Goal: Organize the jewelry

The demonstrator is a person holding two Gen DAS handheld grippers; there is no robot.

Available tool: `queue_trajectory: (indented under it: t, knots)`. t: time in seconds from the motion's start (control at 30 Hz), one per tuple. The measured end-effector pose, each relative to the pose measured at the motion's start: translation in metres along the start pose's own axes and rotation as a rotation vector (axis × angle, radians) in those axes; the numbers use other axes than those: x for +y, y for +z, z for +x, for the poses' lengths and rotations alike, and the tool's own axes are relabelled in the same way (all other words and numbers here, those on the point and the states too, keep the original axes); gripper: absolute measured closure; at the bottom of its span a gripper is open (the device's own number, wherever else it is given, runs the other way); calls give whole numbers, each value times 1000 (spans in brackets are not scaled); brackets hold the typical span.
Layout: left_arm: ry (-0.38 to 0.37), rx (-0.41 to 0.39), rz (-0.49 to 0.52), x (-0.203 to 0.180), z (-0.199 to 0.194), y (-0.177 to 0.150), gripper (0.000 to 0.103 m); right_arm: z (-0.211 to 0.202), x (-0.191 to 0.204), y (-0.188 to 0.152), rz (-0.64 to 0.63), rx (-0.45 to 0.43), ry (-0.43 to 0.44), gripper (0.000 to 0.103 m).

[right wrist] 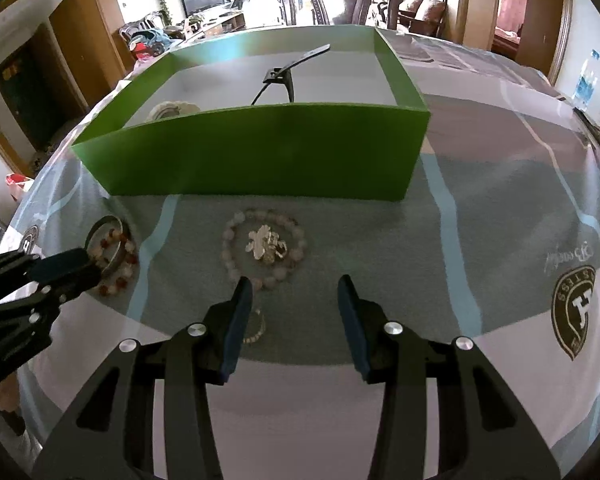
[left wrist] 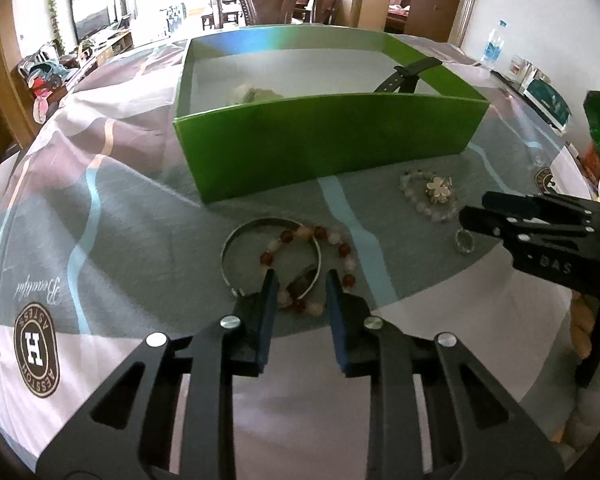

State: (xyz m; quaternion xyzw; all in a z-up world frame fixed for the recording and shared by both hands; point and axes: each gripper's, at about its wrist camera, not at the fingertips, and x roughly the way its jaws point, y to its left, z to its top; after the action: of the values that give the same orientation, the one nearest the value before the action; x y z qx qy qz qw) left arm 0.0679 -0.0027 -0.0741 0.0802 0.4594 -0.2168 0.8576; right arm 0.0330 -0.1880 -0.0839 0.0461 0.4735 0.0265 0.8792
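The left gripper [left wrist: 301,278] is straddling the silver bangle [left wrist: 236,240] and bead bracelet [left wrist: 342,246] ungripped, possibly snagging both, while the right gripper [right wrist: 296,284] is hanging open

Two handheld black two-finger grippers, blue pads, silver screws.

Left gripper [left wrist: 302,280]: matte black linkage arms with triangular cut-outs, four round silver screw heads across the links, flat dark blue pads [left wrist: 269,316] on the inner finger faces. Right gripper [right wrist: 296,286]: same build, black arms, four silver screws, blue pads [right wrist: 238,328]. In the left wrist view, at 3 o'clock, its side shows small silver rivets, white embossed lettering and a green-lit housing.
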Motion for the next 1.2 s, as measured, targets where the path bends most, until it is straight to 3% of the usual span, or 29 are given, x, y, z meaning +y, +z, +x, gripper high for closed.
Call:
queue_trajectory:
  t: [0.27,0.7,0.87,1.13,1.2]
  knots:
    - [3,5,14,0,5,7,98,0,-3,-9,8,9,7,59]
    - [-9,-46,23,-6,-36,-3,98,-9,-5,-11,31,-4,24,59]
    - [-20,-16,50,-19,-33,-16,98,-6,-3,-10,20,4,12,59]
    - [-51,54,36,-24,-13,-28,97,-2,23,-14,-100,-1,38,59]
    - [-52,56,33,-23,-12,-30,97,-1,29,-16,-136,-10,16,78]
